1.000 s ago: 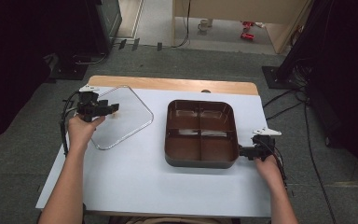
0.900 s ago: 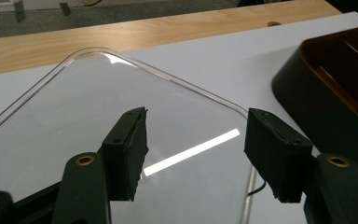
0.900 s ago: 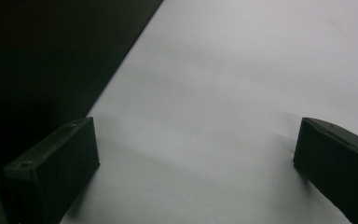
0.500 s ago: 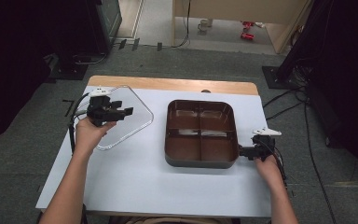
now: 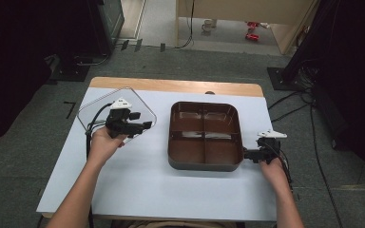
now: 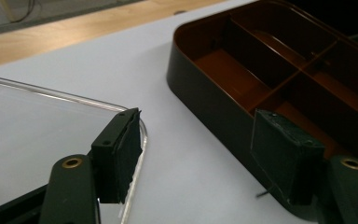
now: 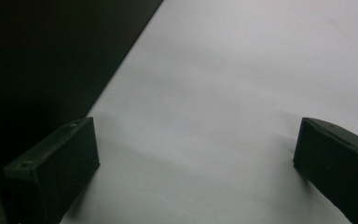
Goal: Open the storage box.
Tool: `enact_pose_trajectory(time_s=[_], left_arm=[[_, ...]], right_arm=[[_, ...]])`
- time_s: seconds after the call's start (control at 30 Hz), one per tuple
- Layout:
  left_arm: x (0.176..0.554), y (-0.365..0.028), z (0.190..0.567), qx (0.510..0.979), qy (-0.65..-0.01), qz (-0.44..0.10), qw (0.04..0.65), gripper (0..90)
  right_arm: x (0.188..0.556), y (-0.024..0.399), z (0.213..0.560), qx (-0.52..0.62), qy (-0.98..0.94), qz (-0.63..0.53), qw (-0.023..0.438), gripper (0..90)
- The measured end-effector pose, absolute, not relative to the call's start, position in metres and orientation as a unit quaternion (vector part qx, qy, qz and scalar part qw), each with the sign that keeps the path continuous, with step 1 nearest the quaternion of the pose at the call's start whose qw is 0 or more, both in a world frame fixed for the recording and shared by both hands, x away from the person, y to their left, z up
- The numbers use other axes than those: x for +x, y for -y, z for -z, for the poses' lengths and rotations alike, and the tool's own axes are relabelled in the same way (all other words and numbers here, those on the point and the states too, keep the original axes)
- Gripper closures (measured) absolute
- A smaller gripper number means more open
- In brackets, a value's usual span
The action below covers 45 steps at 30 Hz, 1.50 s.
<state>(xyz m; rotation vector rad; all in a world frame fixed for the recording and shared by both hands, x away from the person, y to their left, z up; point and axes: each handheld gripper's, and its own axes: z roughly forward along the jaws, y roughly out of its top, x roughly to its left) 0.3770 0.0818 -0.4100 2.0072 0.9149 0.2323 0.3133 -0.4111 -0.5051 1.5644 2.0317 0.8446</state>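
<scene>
The clear lid (image 5: 100,111) lies flat at the table's (image 5: 138,190) left, under the left gripper (image 5: 145,126), whose jaws have just been opening with nothing between; the right gripper (image 5: 246,154), also open, should steady the 4-compartment brown tray (image 5: 204,164).

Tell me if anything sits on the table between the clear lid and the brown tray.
Nothing visible does. Bare white table lies between the clear lid and the brown tray. The left gripper, jaws apart, sits over the lid's near edge.
</scene>
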Motion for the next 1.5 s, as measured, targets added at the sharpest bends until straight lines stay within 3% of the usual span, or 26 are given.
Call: enact_pose_trajectory(time_s=[0.8,1.23,1.4,1.5], left_arm=[[0.371,-0.057,0.467,0.853,-0.344,-0.059,0.389,30.9],[0.374,-0.055,0.485,0.870,-0.339,-0.067,0.351,29.9],[0.369,-0.052,0.489,0.870,-0.327,-0.080,0.359,22.4],[0.362,-0.047,0.493,0.881,-0.299,-0.115,0.348,18.1]], right_arm=[[0.313,0.411,0.505,0.565,-0.734,-0.305,0.219,0.0],[0.313,0.411,0.505,0.565,-0.734,-0.305,0.219,0.0],[0.314,0.411,0.505,0.565,-0.734,-0.305,0.219,0.0],[0.313,0.411,0.505,0.565,-0.734,-0.305,0.219,0.0]])
